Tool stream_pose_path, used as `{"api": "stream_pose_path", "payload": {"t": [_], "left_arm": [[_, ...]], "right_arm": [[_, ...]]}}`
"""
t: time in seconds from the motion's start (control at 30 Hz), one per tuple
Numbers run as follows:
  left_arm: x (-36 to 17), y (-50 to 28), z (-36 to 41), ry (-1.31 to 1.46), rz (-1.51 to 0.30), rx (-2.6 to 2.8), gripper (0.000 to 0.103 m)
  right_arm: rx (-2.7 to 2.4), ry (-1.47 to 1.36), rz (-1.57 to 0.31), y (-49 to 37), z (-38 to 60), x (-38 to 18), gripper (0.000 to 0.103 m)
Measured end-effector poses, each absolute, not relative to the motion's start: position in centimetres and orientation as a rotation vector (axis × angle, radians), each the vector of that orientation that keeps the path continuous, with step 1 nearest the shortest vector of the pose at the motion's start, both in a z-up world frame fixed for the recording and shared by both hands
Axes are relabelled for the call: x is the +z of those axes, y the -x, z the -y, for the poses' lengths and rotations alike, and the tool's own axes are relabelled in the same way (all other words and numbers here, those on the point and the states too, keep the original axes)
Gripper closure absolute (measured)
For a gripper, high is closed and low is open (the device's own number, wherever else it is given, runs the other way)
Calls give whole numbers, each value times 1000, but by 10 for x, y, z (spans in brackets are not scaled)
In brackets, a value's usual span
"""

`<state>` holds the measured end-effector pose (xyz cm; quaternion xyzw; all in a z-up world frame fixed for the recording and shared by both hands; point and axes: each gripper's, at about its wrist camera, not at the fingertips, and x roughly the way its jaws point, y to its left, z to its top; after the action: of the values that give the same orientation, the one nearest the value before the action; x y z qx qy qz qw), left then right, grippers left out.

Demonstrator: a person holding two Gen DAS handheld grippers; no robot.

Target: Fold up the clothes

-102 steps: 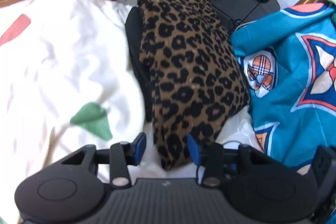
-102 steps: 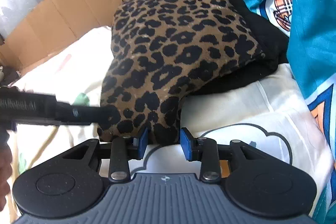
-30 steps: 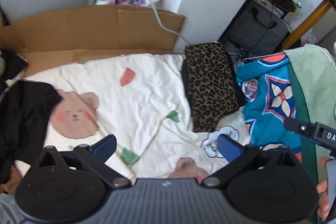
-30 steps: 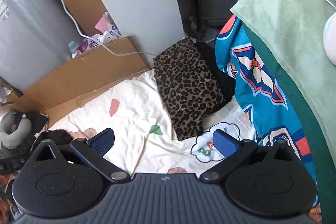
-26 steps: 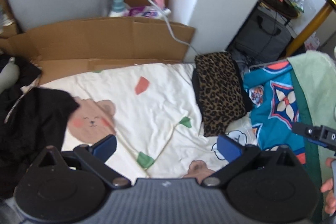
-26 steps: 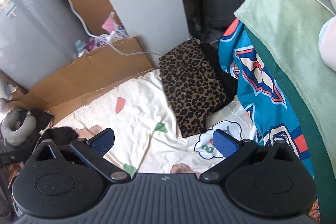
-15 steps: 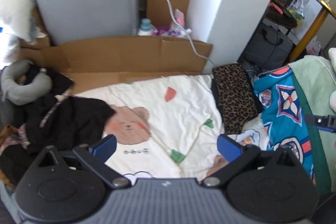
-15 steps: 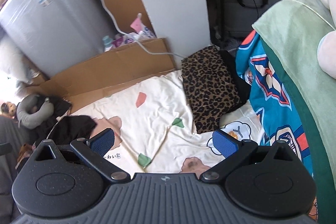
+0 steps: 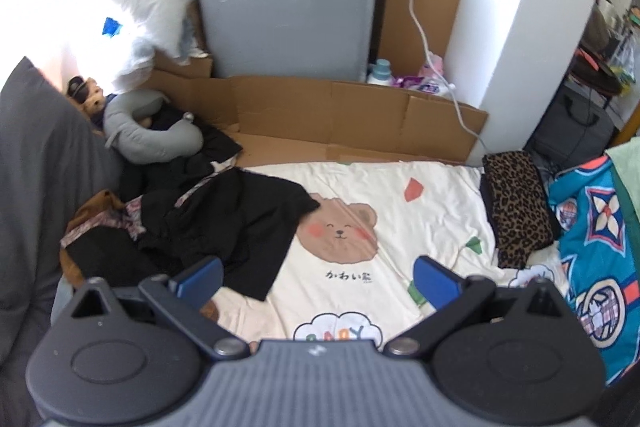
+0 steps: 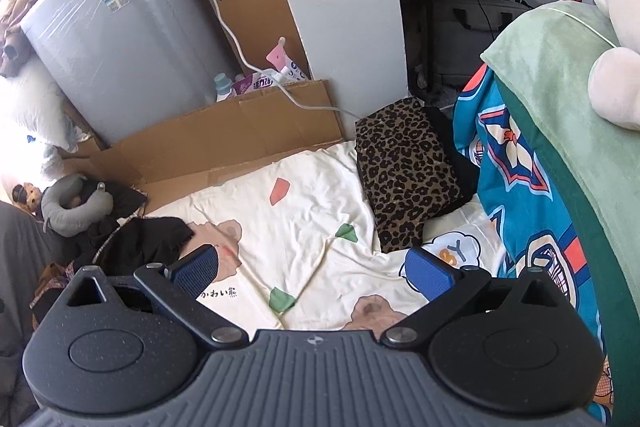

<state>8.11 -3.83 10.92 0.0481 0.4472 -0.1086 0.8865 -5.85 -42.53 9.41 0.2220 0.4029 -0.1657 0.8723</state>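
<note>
1. While I hold both rigs high above the cream bear-print sheet (image 9: 400,227), my left gripper (image 9: 318,277) and right gripper (image 10: 316,267) gape wide, grasping nothing.
2. The folded leopard-print garment (image 10: 404,167) lies at the sheet's right edge; the crumpled black clothes (image 9: 216,227) sit at its left.
3. Since 3.4 seconds ago I've pulled away from the leopard garment.
</note>
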Motion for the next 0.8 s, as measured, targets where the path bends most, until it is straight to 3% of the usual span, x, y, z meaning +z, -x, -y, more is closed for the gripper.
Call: {"api": "stream_pose_path", "payload": {"t": [0.8], "left_arm": [[37,-42,-41,63,-942,2,0]], "right_arm": [[-250,-374,-809,38,360,18,0]]}}
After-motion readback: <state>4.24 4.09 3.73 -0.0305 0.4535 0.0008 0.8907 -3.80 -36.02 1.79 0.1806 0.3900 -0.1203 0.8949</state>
